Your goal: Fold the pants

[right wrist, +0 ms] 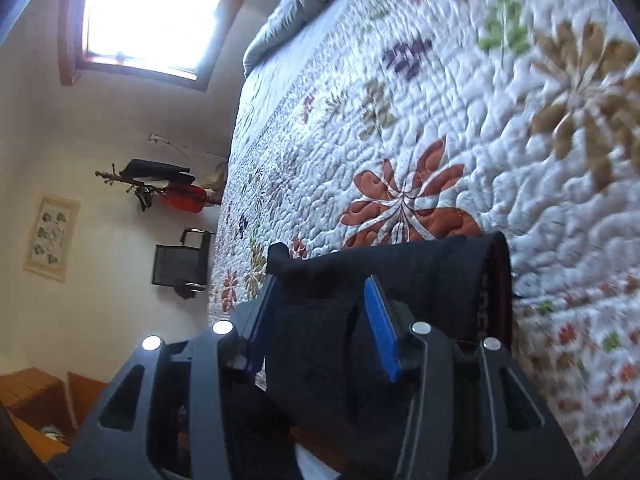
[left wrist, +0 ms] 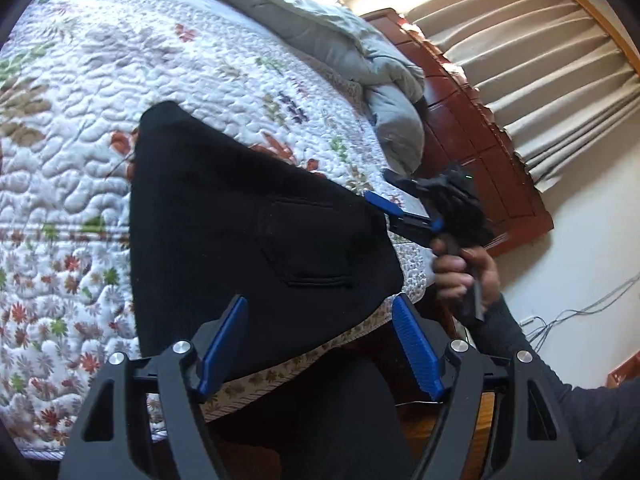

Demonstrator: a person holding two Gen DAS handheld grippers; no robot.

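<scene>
The pants (left wrist: 248, 236) lie as a folded black bundle on the quilt (left wrist: 80, 128) at the bed's near edge, with your left gripper (left wrist: 320, 344) hanging over that edge, fingers wide apart and empty. Your right gripper (right wrist: 324, 320) has a thick fold of the cloth between its part-closed fingers, though I cannot tell whether the pads really bite, so firm that grip up before you pull. Then bring the left down on the near hem and carry both corners across together, keeping the edges lined up
</scene>
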